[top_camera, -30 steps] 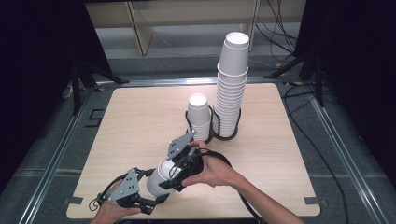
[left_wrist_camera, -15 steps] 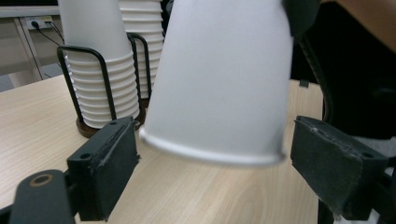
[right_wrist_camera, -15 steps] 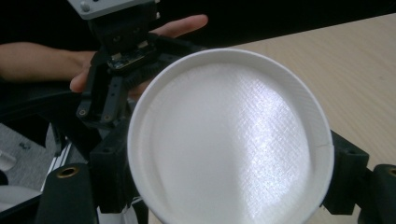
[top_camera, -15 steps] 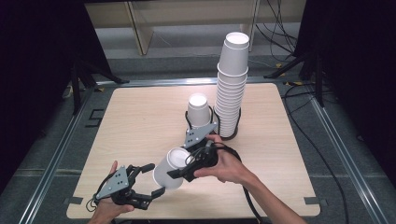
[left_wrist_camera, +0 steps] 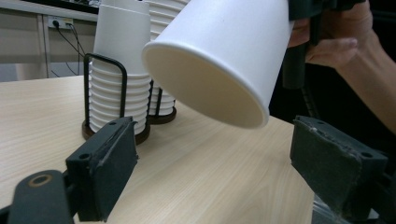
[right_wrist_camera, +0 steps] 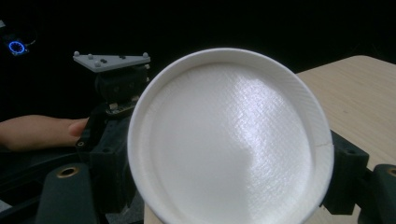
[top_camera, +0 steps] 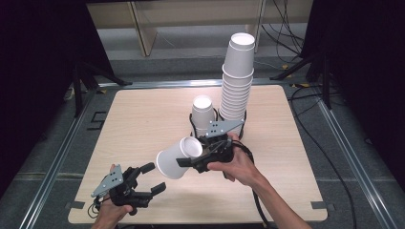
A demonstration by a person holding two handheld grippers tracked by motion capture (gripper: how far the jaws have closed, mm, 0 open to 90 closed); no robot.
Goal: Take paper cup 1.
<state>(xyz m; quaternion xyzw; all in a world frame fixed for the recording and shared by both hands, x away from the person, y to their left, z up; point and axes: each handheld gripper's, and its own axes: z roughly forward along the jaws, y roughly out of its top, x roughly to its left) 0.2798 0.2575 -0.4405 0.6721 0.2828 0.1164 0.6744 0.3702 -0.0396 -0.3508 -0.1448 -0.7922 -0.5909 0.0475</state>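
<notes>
Lab-type recording setup, not a home. Square light-wood table with rounded corners stands inside a metal rail frame on grey floor. Black curtains hang on both sides. Black tripod legs and loose black cables lie behind the table. A pale wooden shelf unit is at the back. A wall socket with plugged cords shows in the left gripper view.

the high view looks forward and down from above the person's side of the desk, taking in its whole top. the left gripper view sits low, looking across it. the right gripper view is pressed close to the paper cup, which all three share.
</notes>
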